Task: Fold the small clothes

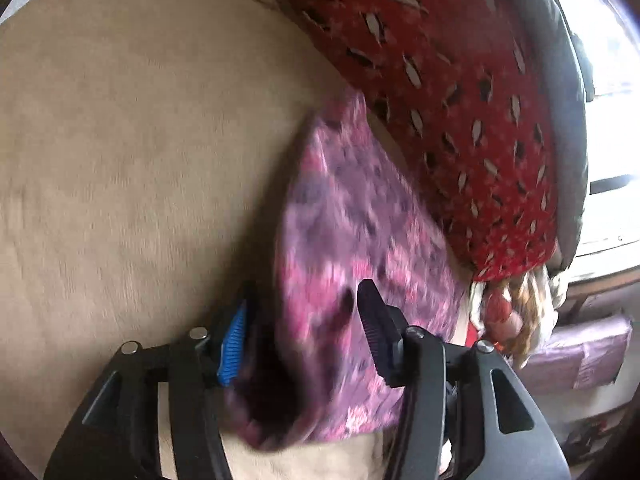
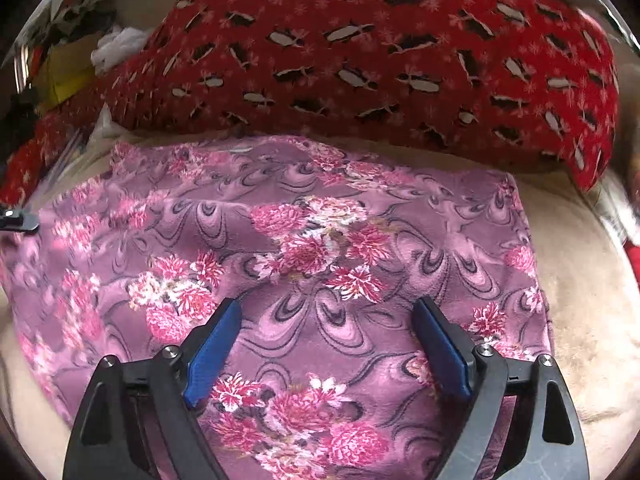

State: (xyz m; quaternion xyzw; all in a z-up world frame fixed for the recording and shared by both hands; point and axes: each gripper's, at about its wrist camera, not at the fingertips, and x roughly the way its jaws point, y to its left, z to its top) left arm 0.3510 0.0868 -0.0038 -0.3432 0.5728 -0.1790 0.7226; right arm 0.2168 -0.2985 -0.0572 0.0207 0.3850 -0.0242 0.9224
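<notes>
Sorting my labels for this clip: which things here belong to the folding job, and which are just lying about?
Job:
purple floral cloth
left gripper
right gripper
beige surface

Lying about:
red patterned fabric
clutter pile
braided tassel

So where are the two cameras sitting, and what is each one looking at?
Left wrist: rides the left tool, looking along its fingers at the purple floral cloth on the beige fuzzy surface; its black frame shows.
Right wrist: rides the right tool, looking down over the same cloth; its blue-padded fingers show.
Shared: the cloth, the surface and the red patterned pillow.
</notes>
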